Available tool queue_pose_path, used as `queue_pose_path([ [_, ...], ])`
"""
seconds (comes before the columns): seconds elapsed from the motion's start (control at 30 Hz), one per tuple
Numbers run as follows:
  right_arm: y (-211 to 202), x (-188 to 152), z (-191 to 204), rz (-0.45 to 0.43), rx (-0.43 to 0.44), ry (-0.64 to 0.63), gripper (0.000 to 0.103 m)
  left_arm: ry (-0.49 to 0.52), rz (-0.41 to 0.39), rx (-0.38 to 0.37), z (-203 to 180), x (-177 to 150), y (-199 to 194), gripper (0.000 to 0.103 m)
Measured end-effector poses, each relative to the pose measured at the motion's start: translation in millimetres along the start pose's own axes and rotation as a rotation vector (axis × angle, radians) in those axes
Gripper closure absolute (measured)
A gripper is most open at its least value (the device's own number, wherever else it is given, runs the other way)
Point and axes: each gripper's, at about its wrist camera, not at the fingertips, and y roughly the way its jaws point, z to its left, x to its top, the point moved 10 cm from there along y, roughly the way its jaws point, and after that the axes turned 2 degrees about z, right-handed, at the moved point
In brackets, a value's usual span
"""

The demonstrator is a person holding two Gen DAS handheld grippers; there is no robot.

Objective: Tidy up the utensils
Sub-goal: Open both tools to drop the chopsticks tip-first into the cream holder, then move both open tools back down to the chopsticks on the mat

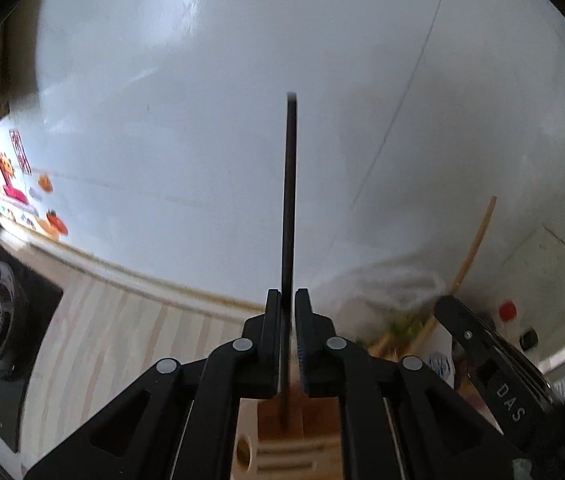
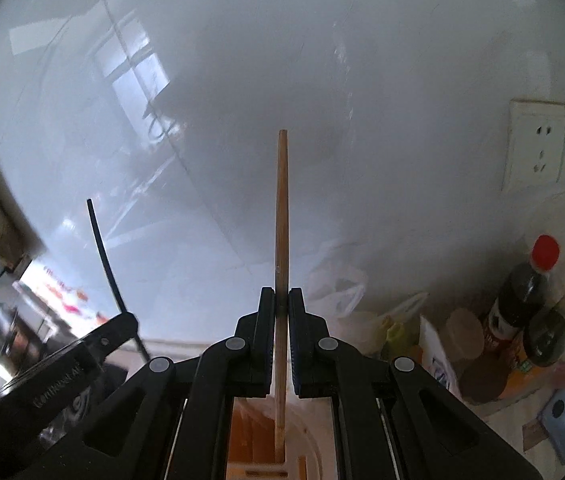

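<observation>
The black chopstick (image 1: 289,200) is clamped in the left tongs (image 1: 288,304), its long axis running straight ahead from the jaws, far tip up toward the white wall (image 1: 162,100). The wooden chopstick (image 2: 281,208) is pinched likewise in the right tongs (image 2: 281,304), pointing the same way. Both near ends hang over a wooden holder (image 1: 282,448) on the desk (image 1: 122,340). Judging by this, both pieces are picked up but neither is yet stowed. Bottles (image 2: 522,300) stand far right.
</observation>
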Motion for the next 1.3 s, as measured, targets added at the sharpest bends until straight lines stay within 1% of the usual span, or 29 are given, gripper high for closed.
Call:
queue_pose_path([
  [0.03, 0.7, -5.8, 2.3, 0.041, 0.019, -0.009, 0.096, 0.0, 0.01, -0.012, 0.3, -3.1, -5.0, 0.092],
  [0.07, -1.1, -8.4, 1.5, 0.058, 0.03, -0.015, 0.095, 0.006, 0.008, -0.01, 1.1, -5.1, -11.7, 0.088],
  [0.1, -3.4, -11.6, 1.7, 0.072, 0.038, -0.025, 0.095, 0.021, -0.004, 0.006, 2.8, -6.9, -21.2, 0.073],
  [0.13, -8.6, -16.0, 1.9, 0.091, 0.049, -0.04, 0.087, 0.033, -0.016, 0.021, 3.6, -8.2, -30.4, 0.05],
  [0.17, -14.2, -17.9, 0.0, 0.094, 0.052, -0.045, 0.079, 0.04, -0.038, 0.036, 6.7, -9.5, -43.4, 0.041],
  [0.2, -22.7, -19.2, -2.6, 0.09, 0.053, -0.046, 0.058, 0.043, -0.059, 0.039, 8.1, -10.7, -53.5, 0.032],
  [0.23, -30.9, -22.0, -6.0, 0.083, 0.055, -0.045, 0.044, 0.043, -0.08, 0.038, 9.3, -12.4, -64.3, 0.027],
  [0.27, -40.2, -24.9, -11.7, 0.077, 0.054, -0.045, 0.042, 0.045, -0.099, 0.041, 11.3, -15.1, -74.9, 0.023],
  [0.33, -63.0, -30.8, -19.4, 0.059, 0.044, -0.044, 0.037, 0.032, -0.121, 0.058, 19.1, -24.5, -92.3, 0.0],
  [0.37, -74.1, -32.8, -24.5, 0.052, 0.042, -0.039, 0.036, 0.026, -0.129, 0.06, 23.0, -28.7, -95.7, 0.0],
  [0.4, -82.7, -35.5, -27.2, 0.047, 0.034, -0.035, 0.032, 0.026, -0.134, 0.069, 25.2, -36.3, -101.7, 0.0],
  [0.43, -94.8, -41.3, -33.7, 0.038, 0.024, -0.024, 0.025, 0.025, -0.13, 0.086, 28.2, -43.2, -104.2, 0.0],
  [0.47, -101.9, -42.4, -36.8, 0.033, 0.026, -0.016, 0.02, 0.021, -0.123, 0.102, 31.1, -51.8, -105.8, 0.0],
  [0.5, -111.1, -48.8, -42.7, 0.027, 0.026, 0.0, 0.01, 0.021, -0.117, 0.103, 31.9, -59.6, -105.7, 0.0],
  [0.53, -118.1, -53.3, -48.0, 0.022, 0.023, 0.016, 0.005, 0.026, -0.108, 0.099, 31.2, -68.2, -104.1, 0.0],
  [0.6, -127.9, -64.8, -62.0, 0.015, -0.008, 0.035, 0.004, 0.036, -0.07, 0.105, 31.2, -87.4, -95.4, 0.0],
  [0.63, -131.0, -72.2, -70.0, 0.021, -0.037, 0.035, 0.002, 0.043, -0.047, 0.108, 30.3, -96.9, -89.7, 0.0],
  [0.7, -132.4, -85.9, -85.4, 0.046, -0.075, 0.038, 0.002, 0.063, 0.01, 0.129, 28.5, -119.7, -76.4, 0.0],
  [0.8, -123.4, -116.0, -113.7, 0.113, -0.139, 0.056, 0.002, 0.086, 0.086, 0.174, 26.8, -152.7, -55.0, 0.0],
  [0.9, -112.2, -151.5, -140.2, 0.194, -0.18, 0.077, 0.002, 0.108, 0.17, 0.183, 21.5, -187.2, -31.6, 0.0],
  [0.97, -101.4, -178.3, -153.0, 0.263, -0.194, 0.091, 0.01, 0.133, 0.223, 0.191, 17.2, -210.1, -14.9, 0.0],
  [1.0, -96.6, -186.5, -156.4, 0.289, -0.2, 0.095, 0.024, 0.146, 0.246, 0.189, 14.0, -220.6, -7.9, 0.0],
  [1.03, -89.9, -203.0, -163.0, 0.341, -0.211, 0.097, 0.036, 0.163, 0.273, 0.186, 10.5, -231.9, 0.7, 0.001],
  [1.1, -82.0, -222.7, -168.8, 0.396, -0.213, 0.097, 0.043, 0.186, 0.335, 0.188, 5.9, -255.7, 17.6, 0.002],
  [1.13, -77.9, -236.1, -172.9, 0.426, -0.214, 0.095, 0.048, 0.197, 0.373, 0.182, 3.1, -269.1, 27.5, 0.004],
  [1.17, -75.5, -243.2, -174.0, 0.444, -0.216, 0.089, 0.052, 0.205, 0.409, 0.186, 2.3, -282.0, 36.3, 0.007],
  [1.2, -72.8, -252.4, -175.3, 0.467, -0.216, 0.082, 0.056, 0.212, 0.434, 0.184, 1.8, -290.9, 42.5, 0.012],
  [1.23, -70.2, -263.8, -177.3, 0.493, -0.211, 0.077, 0.061, 0.219, 0.467, 0.181, 1.1, -302.3, 50.2, 0.021],
  [1.3, -65.7, -277.4, -179.4, 0.531, -0.206, 0.069, 0.064, 0.226, 0.522, 0.185, 2.4, -323.2, 64.0, 0.026],
])
